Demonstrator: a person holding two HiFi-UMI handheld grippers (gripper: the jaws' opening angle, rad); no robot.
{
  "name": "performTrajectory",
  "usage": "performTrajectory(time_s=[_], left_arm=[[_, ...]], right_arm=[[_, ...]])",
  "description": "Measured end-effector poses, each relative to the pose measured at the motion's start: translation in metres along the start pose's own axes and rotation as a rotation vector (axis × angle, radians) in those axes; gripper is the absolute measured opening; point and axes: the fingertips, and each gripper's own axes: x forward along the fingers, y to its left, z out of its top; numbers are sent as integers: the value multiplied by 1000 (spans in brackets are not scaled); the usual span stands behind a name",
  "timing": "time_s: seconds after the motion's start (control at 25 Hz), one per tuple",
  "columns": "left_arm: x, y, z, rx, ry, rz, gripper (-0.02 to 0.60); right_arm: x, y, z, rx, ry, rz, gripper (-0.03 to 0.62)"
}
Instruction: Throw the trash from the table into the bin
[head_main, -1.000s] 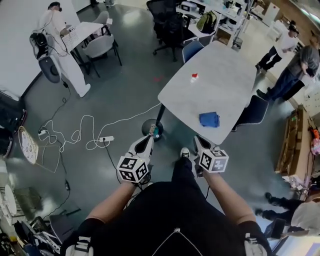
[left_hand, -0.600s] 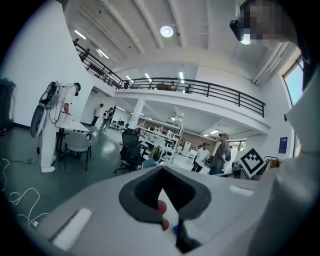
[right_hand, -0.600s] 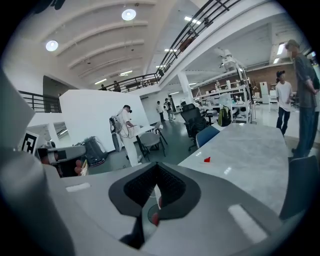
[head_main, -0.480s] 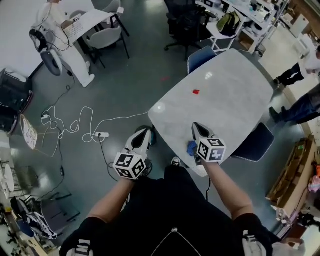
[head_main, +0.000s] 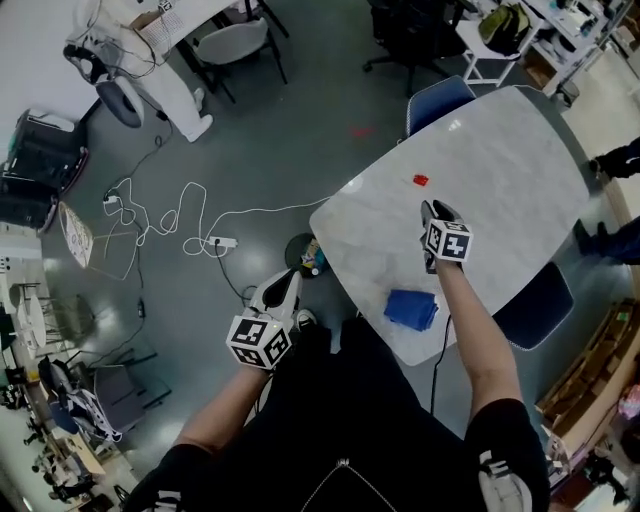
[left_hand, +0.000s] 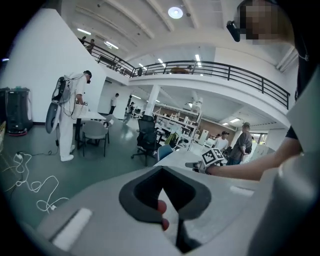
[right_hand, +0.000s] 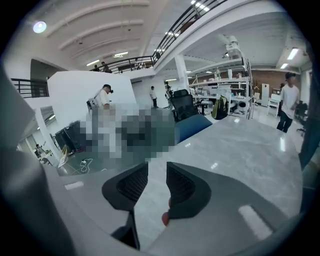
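Observation:
A small red piece of trash (head_main: 420, 180) lies on the white marble table (head_main: 500, 170). A folded blue cloth (head_main: 412, 309) sits near the table's front edge. My right gripper (head_main: 431, 208) reaches over the table between the two, a short way from the red piece, its jaws a little apart with bare tabletop between them (right_hand: 156, 175). My left gripper (head_main: 284, 287) hangs over the floor left of the table, jaws shut on nothing (left_hand: 162, 189). A small round dark bin (head_main: 303, 254) stands on the floor by the table's left edge.
Blue chairs stand at the table's far corner (head_main: 438, 94) and right side (head_main: 535, 300). White cables and a power strip (head_main: 218, 242) lie on the grey floor to the left. A person in white (left_hand: 70, 117) stands by a far desk with a chair (head_main: 235, 45).
My right gripper has moved forward over the table, past the blue cloth toward the red piece. The left gripper stayed low beside the table. The view shifted so the table appears closer.

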Motion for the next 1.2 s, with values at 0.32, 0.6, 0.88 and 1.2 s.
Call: performTrajectory(time_s=[0.32,0.6,0.88,1.2], left_arm=[[-16,35,-50,-53,102,118,0],[-32,49,-85,-97,155,196,0],[-45,65,-99,-101,153,221,0],[-45,69,-79,-60,108,162,0]], right_arm=[[123,-78,-23,76,95,-96,215],[185,-100,-52,105,179,-101,247],[185,-92,-48,81,103,-133,38],[121,-47,-19,65,5,-81,28]])
